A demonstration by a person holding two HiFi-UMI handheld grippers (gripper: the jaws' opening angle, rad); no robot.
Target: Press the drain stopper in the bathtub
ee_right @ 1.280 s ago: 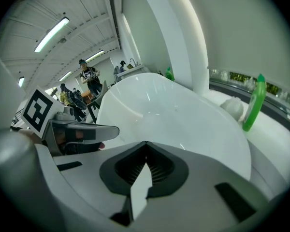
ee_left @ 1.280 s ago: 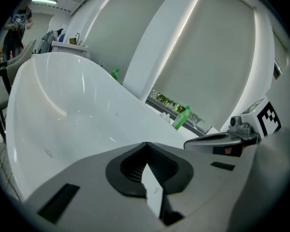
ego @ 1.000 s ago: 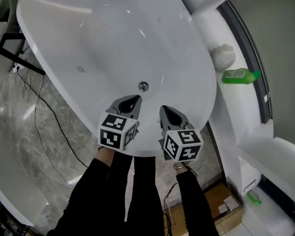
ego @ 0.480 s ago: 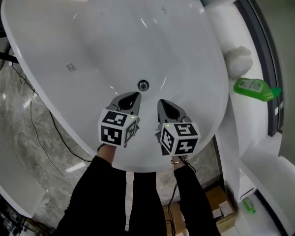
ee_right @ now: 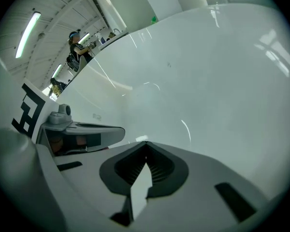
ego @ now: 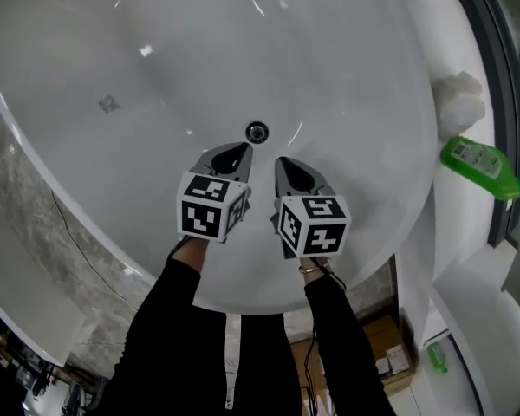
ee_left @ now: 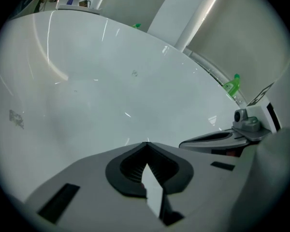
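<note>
- Bathtub [ego: 156, 59]: white, oval and glossy, it fills most of the head view. Grey marbled floor [ego: 35, 224] lies to its left and a white ledge [ego: 446, 198] to its right.
- Sleeves [ego: 165, 336]: two black sleeves reach up from the bottom edge over the near rim, one to each gripper.
- Left gripper [ego: 234, 156]: it hovers over the near end of the tub floor, with its marker cube towards the person. In its own view the jaws meet at their tips and nothing is between them [ee_left: 146, 146].
- Right gripper [ego: 293, 173]: it is just beside the left one, parallel to it and apart from it. Its jaws are likewise closed tip to tip and empty [ee_right: 146, 146].
- Bottle [ego: 481, 165]: green with a white label, it lies on its side on the ledge, well apart from the grippers.
- White lump [ego: 458, 102]: it sits on the ledge just beyond the bottle; what it is cannot be made out.
- Stopper [ego: 257, 131]: a small round metal disc with a dark ring, it sits in the tub floor. It is just ahead of the two gripper tips, nearer the left one, and neither touches it.
</note>
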